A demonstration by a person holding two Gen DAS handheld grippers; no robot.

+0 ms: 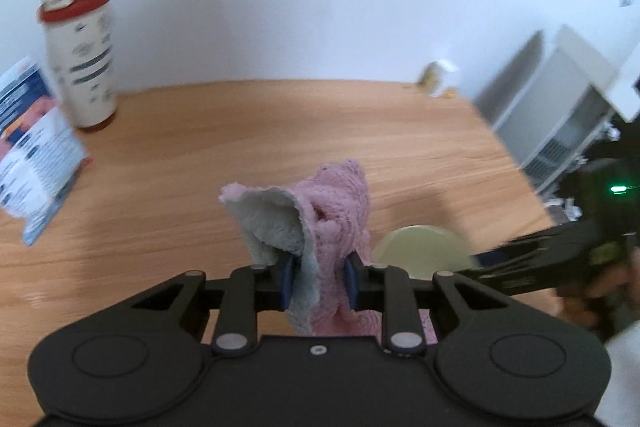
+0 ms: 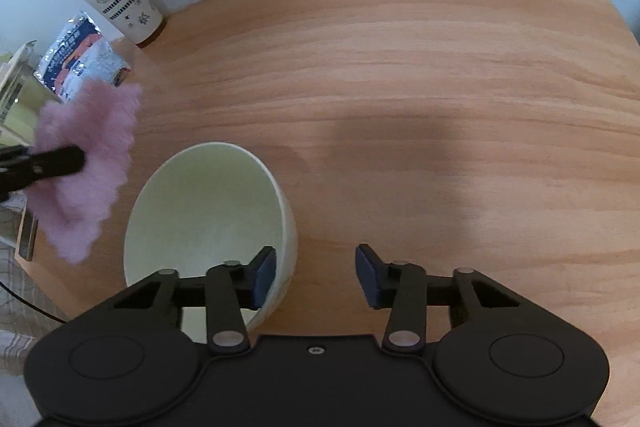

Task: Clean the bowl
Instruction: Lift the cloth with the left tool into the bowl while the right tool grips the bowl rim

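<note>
Holding the pink cloth clamped in my left gripper. Right gripper spread, one finger inside the pale green bowl near the table's left edge. Risk: unclamped, probably light bowl skids off when wiped.
</note>
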